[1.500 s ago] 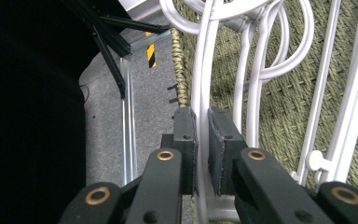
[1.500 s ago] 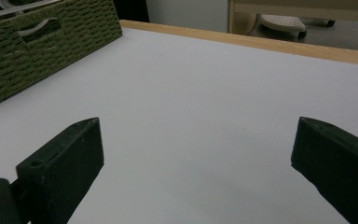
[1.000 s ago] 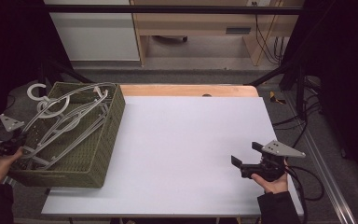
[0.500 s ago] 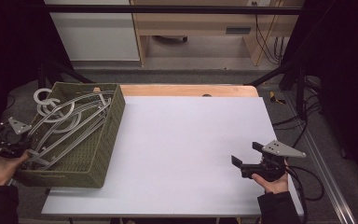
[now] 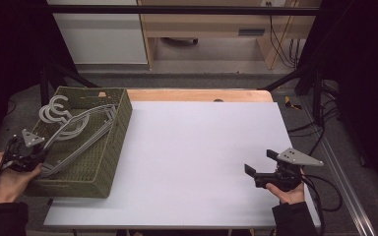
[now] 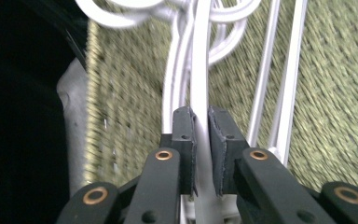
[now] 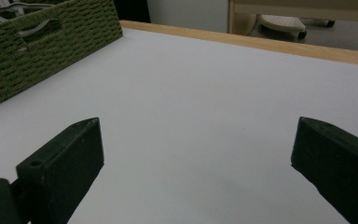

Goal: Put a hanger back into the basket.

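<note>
One woven green basket (image 5: 109, 147) sits at the table's (image 5: 197, 157) left edge in the high view, holding a bundle of grey plastic hangers (image 5: 74, 129); about three hook ends stick up at its far left corner (exact count unclear, they overlap). Left gripper (image 5: 38, 158) is at the basket's near left side, on the bundle's low end. Right gripper (image 5: 262, 169) rests well apart over bare table near the right front.

Left gripper view: two pads clamped on one white-grey hanger bar (image 6: 200, 93), pads pressing both sides; further bars lie beside it over the basket weave.

Right gripper view: two jaws spread wide, nothing between them, basket at upper left.
</note>
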Demonstrator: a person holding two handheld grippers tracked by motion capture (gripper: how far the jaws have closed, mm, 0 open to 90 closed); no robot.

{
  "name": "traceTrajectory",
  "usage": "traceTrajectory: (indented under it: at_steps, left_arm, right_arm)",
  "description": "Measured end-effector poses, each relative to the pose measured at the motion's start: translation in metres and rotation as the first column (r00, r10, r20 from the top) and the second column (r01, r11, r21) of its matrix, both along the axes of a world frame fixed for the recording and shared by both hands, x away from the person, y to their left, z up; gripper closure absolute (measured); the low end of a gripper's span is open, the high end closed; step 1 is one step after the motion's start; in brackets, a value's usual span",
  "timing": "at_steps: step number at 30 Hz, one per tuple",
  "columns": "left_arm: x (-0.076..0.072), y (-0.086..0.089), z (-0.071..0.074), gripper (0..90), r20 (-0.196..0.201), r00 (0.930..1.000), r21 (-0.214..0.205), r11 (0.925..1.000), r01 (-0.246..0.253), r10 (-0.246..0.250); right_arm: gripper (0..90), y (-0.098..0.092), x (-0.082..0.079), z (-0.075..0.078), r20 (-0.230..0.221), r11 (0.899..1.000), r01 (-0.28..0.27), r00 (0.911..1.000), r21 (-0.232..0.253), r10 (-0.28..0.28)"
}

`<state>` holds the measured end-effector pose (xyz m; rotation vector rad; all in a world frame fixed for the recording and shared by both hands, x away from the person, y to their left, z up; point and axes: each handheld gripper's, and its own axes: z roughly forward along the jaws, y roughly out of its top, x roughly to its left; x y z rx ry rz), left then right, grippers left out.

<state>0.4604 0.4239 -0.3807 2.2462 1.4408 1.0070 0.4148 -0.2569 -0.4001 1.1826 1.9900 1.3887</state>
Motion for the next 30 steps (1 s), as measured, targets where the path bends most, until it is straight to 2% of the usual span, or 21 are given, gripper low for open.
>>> traceTrajectory:
  at_steps: [4, 8, 10, 12, 15, 18, 20, 21, 22, 23, 25, 27, 29, 30]
  left_arm:
    - [0.000, 0.003, -0.002, 80.1, -0.048, 0.9988, -0.033, 0.9995, 0.000, -0.001]
    - [-0.002, 0.004, -0.001, 76.8, -0.063, 0.9979, -0.045, 0.9989, -0.017, 0.014]
    - [-0.004, 0.005, 0.000, 73.3, -0.047, 0.9987, -0.081, 0.9965, -0.023, 0.019]
    - [-0.006, 0.007, 0.003, 70.2, -0.032, 0.9994, -0.134, 0.9908, -0.019, 0.014]
    - [-0.010, 0.005, 0.009, 65.0, 0.016, 0.9999, -0.215, 0.9766, 0.000, 0.004]
    - [-0.015, -0.004, 0.015, 59.6, 0.090, 0.9959, -0.277, 0.9602, 0.039, -0.014]
    - [-0.020, -0.012, 0.020, 56.0, 0.143, 0.9889, -0.317, 0.9444, 0.086, -0.042]
    - [-0.022, -0.017, 0.022, 54.5, 0.169, 0.9843, -0.343, 0.9334, 0.106, -0.050]
    - [-0.022, -0.017, 0.022, 52.5, 0.169, 0.9843, -0.343, 0.9334, 0.106, -0.050]
    - [-0.027, -0.029, 0.025, 51.0, 0.218, 0.9729, -0.386, 0.9086, 0.159, -0.077]
    - [-0.032, -0.040, 0.027, 50.7, 0.246, 0.9622, -0.421, 0.8815, 0.215, -0.117]
    - [-0.036, -0.053, 0.028, 48.8, 0.275, 0.9484, -0.442, 0.8553, 0.271, -0.158]
    - [-0.040, -0.066, 0.027, 45.9, 0.303, 0.9336, -0.471, 0.8216, 0.321, -0.192]
    - [-0.042, -0.072, 0.027, 44.3, 0.322, 0.9246, -0.478, 0.8078, 0.344, -0.204]
  right_arm:
    - [2.5, 0.000, 0.000, 0.000, 0.000, 1.000, 0.001, 1.0000, 0.001, -0.001]
    - [2.6, 0.000, 0.000, 0.000, 0.000, 1.000, 0.000, 1.0000, -0.001, 0.000]
    - [2.6, 0.000, 0.000, 0.000, 0.000, 1.000, 0.001, 1.0000, 0.001, -0.001]
    - [2.6, 0.000, 0.000, 0.000, 0.000, 1.000, 0.001, 1.0000, 0.000, -0.001]
    - [2.5, 0.000, 0.000, 0.001, 0.000, 1.000, -0.001, 1.0000, 0.004, 0.001]
    - [2.5, -0.001, -0.001, 0.001, 0.002, 1.000, 0.002, 1.0000, 0.004, -0.002]
    - [2.5, -0.001, -0.001, 0.001, 0.004, 1.000, 0.004, 1.0000, 0.007, -0.004]
    - [2.5, -0.002, -0.001, 0.001, 0.005, 1.000, 0.005, 1.0000, 0.005, -0.005]
    - [2.5, -0.002, -0.001, 0.002, 0.006, 1.000, 0.005, 1.0000, 0.006, -0.005]
    - [2.6, -0.002, -0.001, 0.002, 0.006, 1.000, 0.005, 1.0000, 0.010, -0.005]
    - [2.5, -0.003, -0.002, 0.002, 0.010, 1.000, 0.002, 1.0000, 0.008, -0.002]
    - [2.5, -0.003, -0.002, 0.003, 0.012, 1.000, 0.005, 0.9999, 0.014, -0.005]
    - [2.5, -0.003, -0.002, 0.003, 0.015, 1.000, 0.003, 0.9999, 0.011, -0.003]
    - [2.5, -0.003, -0.003, 0.003, 0.015, 1.000, 0.003, 0.9999, 0.017, -0.003]
